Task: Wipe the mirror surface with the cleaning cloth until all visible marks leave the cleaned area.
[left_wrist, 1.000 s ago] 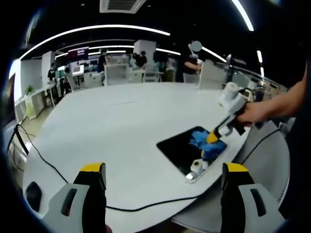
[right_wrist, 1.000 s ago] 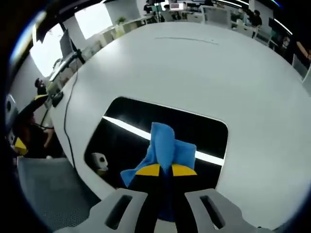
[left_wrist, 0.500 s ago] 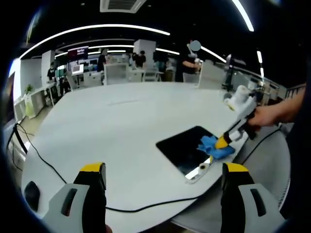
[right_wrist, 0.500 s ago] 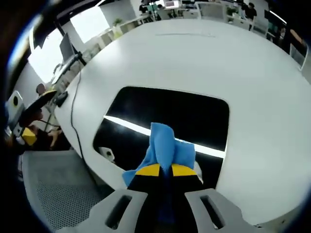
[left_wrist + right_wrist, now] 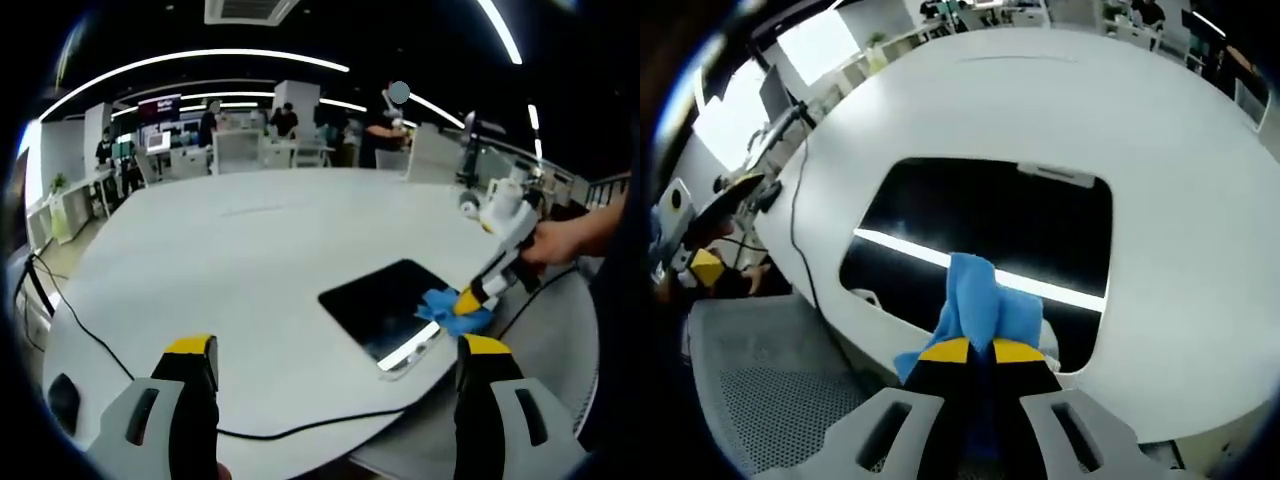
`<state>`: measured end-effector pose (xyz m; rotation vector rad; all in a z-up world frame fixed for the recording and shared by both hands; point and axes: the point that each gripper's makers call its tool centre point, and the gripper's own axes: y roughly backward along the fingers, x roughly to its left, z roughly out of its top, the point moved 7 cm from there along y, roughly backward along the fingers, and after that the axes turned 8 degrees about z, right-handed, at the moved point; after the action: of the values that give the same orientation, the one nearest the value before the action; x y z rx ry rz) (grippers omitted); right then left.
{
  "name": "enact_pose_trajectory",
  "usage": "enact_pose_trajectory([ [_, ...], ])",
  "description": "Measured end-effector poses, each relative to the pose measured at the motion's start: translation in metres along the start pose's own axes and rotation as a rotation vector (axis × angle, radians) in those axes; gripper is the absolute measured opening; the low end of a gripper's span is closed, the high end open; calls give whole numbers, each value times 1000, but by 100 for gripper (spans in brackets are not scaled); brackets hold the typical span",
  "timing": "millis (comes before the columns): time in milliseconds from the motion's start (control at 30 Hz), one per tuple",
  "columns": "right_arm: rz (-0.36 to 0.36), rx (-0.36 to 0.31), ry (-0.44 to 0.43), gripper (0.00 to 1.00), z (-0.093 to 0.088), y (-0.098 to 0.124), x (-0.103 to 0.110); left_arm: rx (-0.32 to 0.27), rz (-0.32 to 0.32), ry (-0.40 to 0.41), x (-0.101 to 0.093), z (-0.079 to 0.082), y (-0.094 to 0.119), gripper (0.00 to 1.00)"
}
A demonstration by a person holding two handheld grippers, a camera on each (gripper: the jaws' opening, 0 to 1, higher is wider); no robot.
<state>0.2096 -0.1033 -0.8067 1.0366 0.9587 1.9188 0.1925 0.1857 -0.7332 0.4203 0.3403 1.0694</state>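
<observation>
Right gripper [image 5: 980,350] clamped on cloth [image 5: 980,300] at mirror [image 5: 980,215] edge; left gripper [image 5: 335,350] apart.

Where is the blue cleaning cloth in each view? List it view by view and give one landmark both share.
Left gripper view: blue cleaning cloth right of centre, at the mirror's right edge, under the right gripper.
Right gripper view: cloth low centre, pinched in the yellow-tipped jaws, at the mirror's near edge.
Shared landmark: the dark mirror on the white table.
</observation>
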Motion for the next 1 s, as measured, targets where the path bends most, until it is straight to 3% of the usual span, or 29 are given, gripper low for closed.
enact_pose_trajectory([
  [233, 21, 5, 0, 1, 1, 0, -4, -5, 9, 9, 1, 0, 1, 100],
  [1000, -21, -16, -42, 1, -3, 16, -35, 2, 19, -5, 0, 0, 6, 100],
])
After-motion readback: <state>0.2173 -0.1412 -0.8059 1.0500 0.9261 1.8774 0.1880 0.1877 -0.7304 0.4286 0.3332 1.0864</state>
